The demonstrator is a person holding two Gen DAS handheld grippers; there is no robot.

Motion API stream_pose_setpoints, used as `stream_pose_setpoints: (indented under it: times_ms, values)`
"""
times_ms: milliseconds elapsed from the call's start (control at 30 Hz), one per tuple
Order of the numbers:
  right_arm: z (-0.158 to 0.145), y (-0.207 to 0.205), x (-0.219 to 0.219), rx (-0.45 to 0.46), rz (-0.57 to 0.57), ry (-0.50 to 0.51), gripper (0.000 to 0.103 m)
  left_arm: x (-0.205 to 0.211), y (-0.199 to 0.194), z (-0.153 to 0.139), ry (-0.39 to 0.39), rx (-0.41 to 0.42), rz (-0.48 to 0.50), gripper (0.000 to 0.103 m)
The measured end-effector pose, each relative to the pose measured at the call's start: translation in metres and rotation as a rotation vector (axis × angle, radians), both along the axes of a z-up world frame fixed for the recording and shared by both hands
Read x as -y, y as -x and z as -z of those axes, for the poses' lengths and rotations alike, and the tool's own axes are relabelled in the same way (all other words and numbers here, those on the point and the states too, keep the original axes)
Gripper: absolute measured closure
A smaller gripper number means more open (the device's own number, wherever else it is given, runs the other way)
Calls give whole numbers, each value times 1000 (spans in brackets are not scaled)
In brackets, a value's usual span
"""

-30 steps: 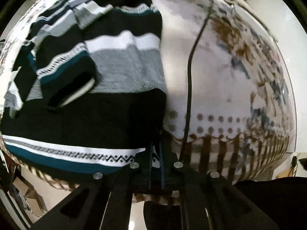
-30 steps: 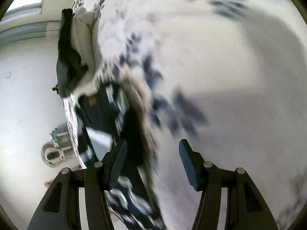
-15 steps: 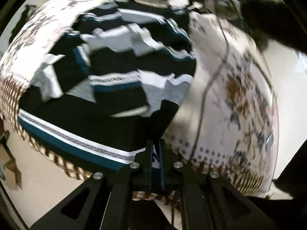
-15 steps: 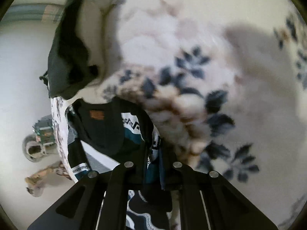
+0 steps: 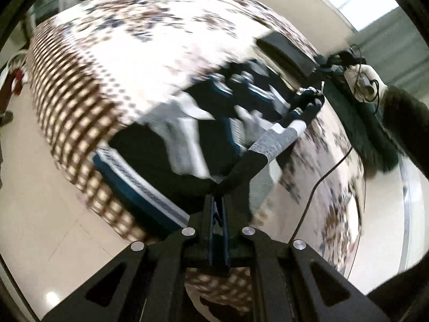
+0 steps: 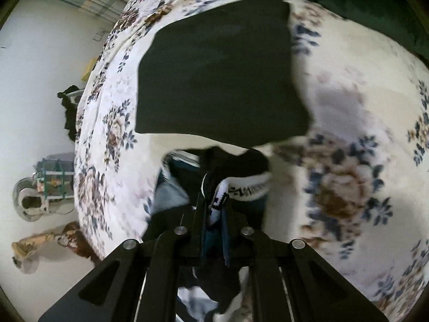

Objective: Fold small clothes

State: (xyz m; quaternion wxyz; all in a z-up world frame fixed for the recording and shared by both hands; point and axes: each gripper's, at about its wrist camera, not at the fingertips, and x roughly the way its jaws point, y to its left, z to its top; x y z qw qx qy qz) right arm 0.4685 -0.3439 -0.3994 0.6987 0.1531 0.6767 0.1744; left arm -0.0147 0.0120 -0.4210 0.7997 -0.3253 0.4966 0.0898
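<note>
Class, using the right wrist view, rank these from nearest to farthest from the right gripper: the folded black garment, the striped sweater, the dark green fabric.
1. Striped sweater, clamped in the right gripper.
2. Folded black garment, straight ahead on the floral bedspread.
3. Dark green fabric, beyond it, top right.

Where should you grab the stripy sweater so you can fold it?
Probably along one side edge, at two places. The left gripper pinches the striped sweater by its hem corner and the right gripper pinches it further up, so that edge stretches taut between them, ready to fold over the rest lying on the floral bedspread.
</note>
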Motion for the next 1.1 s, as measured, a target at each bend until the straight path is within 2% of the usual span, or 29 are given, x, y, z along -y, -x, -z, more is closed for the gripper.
stream_pose_setpoints:
  times_ms: [133,267,467,600,667,700,733,767,800,833,867,1000,1100]
  values:
    - [4,-6,-82,18,-1,67,94,-58,4,35,62,-4,-90,100]
    - [30,-11,-156,38,-39,174,94,-104,-1,66,102,4,-137,100]
    - [68,-24,-212,45,-50,298,94,-150,-16,111,148,-17,-135,100]
    - [89,-31,-219,25,-31,333,94,-162,-24,136,218,-79,-129,95]
    - [106,-32,-222,-39,-69,296,92,-170,-21,140,278,-104,-157,91]
    - [109,-33,-222,-59,-71,285,89,-175,-18,137,267,-125,-171,78]
    - [110,-32,-217,-78,-60,257,81,-177,-16,133,256,-134,-176,71]
    - [109,-31,-213,-89,-58,223,68,-181,-12,128,255,-131,-183,61]
    - [105,-27,-206,-103,-53,169,60,-186,-8,121,258,-126,-192,51]
    - [98,-20,-197,-103,-40,146,44,-189,-6,116,256,-122,-199,48]
    - [92,-13,-189,-91,-35,138,41,-191,-5,112,254,-120,-201,45]
    - [71,45,-145,-99,-28,42,40,-192,-22,104,232,-150,-131,45]
    - [76,117,-102,-143,-21,26,40,-183,-42,110,215,-169,-38,45]
